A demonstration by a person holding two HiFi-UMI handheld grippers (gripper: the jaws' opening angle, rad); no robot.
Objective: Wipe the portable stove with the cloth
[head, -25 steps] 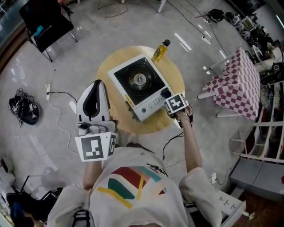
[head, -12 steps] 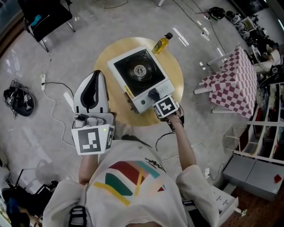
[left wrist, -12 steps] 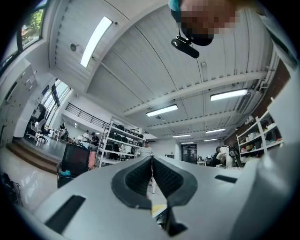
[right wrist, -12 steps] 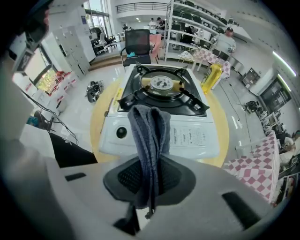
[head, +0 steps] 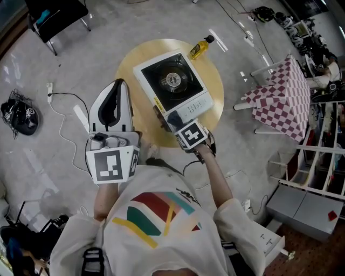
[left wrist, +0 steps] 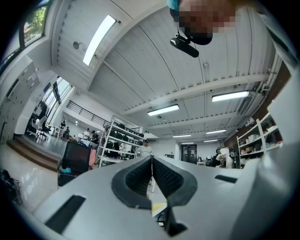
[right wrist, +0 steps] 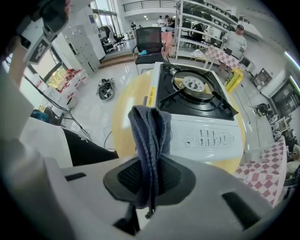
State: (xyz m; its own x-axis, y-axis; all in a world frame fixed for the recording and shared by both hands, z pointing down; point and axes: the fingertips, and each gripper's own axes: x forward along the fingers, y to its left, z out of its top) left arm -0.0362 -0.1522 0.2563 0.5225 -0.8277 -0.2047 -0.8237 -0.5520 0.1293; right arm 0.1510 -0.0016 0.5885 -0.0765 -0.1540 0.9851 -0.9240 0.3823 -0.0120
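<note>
Right gripper jaws are clamping a folded dark-blue cloth, just beside the front panel of the white, black-topped portable stove. Left gripper jaws are sitting together, empty, left of the stove. Recommended: pressing the cloth flat and sweeping in overlapping passes.

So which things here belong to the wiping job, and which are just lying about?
Job in hand:
portable stove
cloth, clamped in the right gripper
round table under the stove

Lying about:
yellow bottle at the table's far edge
chequered cover
black chair
left gripper, shut on nothing
</note>
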